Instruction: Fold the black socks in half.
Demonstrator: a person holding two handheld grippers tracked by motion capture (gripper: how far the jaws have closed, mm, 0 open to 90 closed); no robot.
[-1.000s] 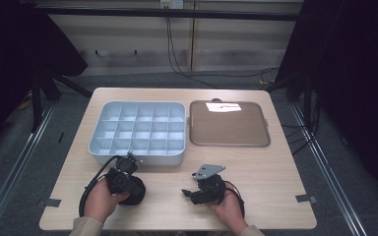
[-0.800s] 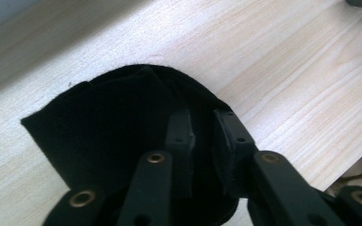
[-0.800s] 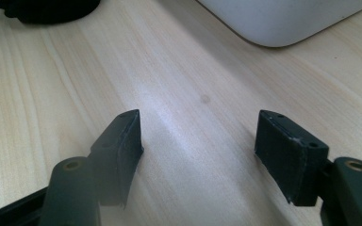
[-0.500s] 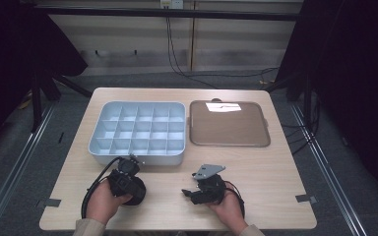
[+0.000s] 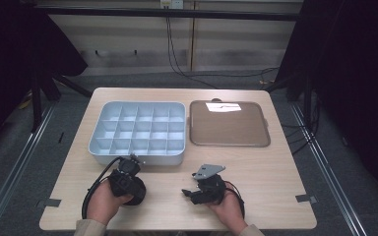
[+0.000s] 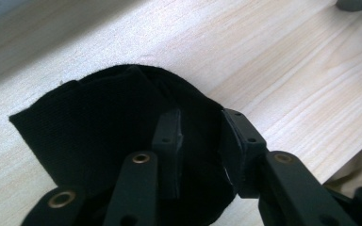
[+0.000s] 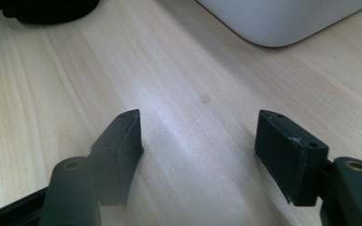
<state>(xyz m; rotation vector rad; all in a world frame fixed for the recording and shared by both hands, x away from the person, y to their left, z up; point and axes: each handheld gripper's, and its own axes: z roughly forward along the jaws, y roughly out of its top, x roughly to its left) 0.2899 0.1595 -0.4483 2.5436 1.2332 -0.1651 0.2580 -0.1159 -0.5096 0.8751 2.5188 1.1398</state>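
Note:
A black cloth [image 5: 137, 192] lies bunched on the wooden table near its front left; it spreads behind the jaws as the black cloth [image 6: 99, 132] in the left gripper view. My left gripper [image 6: 200, 136] is shut on a fold of it, and a hand holds the left gripper [image 5: 126, 183] from below. My right gripper [image 7: 198, 141] stands open over bare wood with nothing between its jaws. In the high view the right gripper [image 5: 188, 192] points left toward the cloth, which lies apart from it as the black cloth [image 7: 42, 9].
A white compartment bin [image 5: 138, 158] with several empty cells sits just behind the left gripper; its rounded corner is the bin [image 7: 283, 23]. A brown tray [image 5: 229, 130] with a white paper strip [image 5: 223, 106] lies to its right. Dark floor surrounds the table.

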